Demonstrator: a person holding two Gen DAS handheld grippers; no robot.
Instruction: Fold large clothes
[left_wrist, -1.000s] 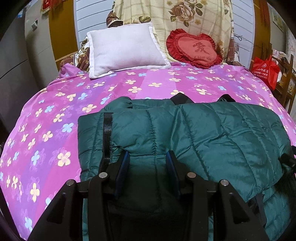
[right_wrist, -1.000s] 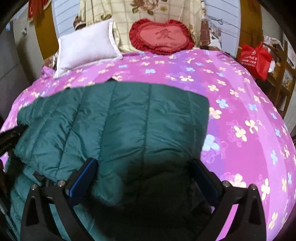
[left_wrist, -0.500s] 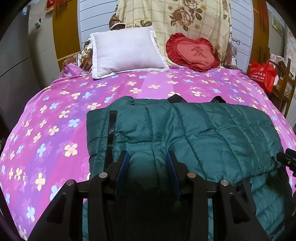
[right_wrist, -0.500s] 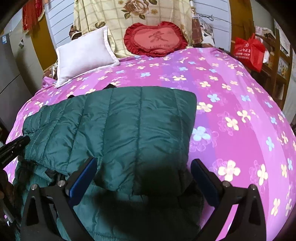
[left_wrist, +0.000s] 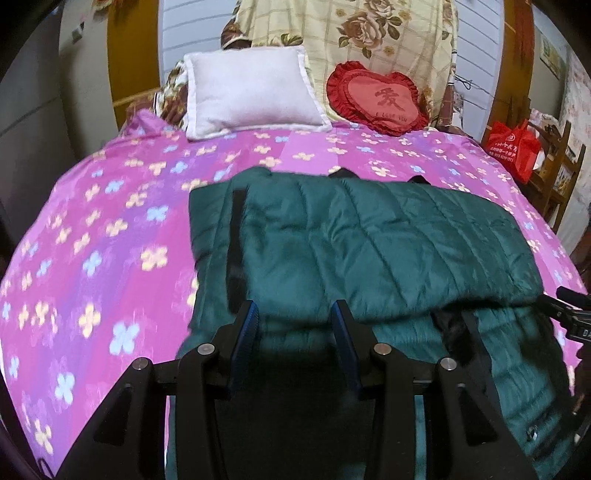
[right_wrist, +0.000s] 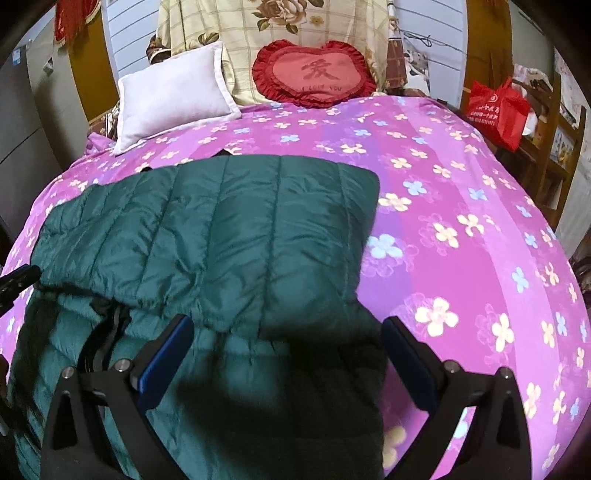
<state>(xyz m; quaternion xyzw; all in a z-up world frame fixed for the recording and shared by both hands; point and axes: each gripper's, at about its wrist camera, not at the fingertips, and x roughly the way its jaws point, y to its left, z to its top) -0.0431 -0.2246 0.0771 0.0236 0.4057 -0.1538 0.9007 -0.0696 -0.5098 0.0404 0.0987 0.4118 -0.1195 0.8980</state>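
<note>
Lying across the middle of both frames was one dark green quilted jacket (left_wrist: 369, 243), folded over itself so that an upper layer covered a lower layer near the bottom edge. It rested on one pink bedspread (left_wrist: 110, 229) printed with small flowers.

The left gripper (left_wrist: 295, 314) stood at the bottom centre of its frame. Its two blue-lined fingers (left_wrist: 246, 325) were partly apart, and they seemed to hold nothing, though their tips were close above the jacket's folded edge and the view there was dark. The right gripper (right_wrist: 286, 332) stood at the bottom of its own frame, its two fingers (right_wrist: 166, 354) spread wide with the jacket's edge lower between them, not pressed by the pads. A small black part of it also appeared at the right edge of the left view.

At the top of the frames I counted two cushions: one white pillow (left_wrist: 251, 94) at upper left and one red heart-shaped cushion (left_wrist: 380, 98) beside it, both leaning on one cream floral blanket (left_wrist: 369, 33). One red bag (left_wrist: 513, 147) hung at the upper right, near wooden furniture.
</note>
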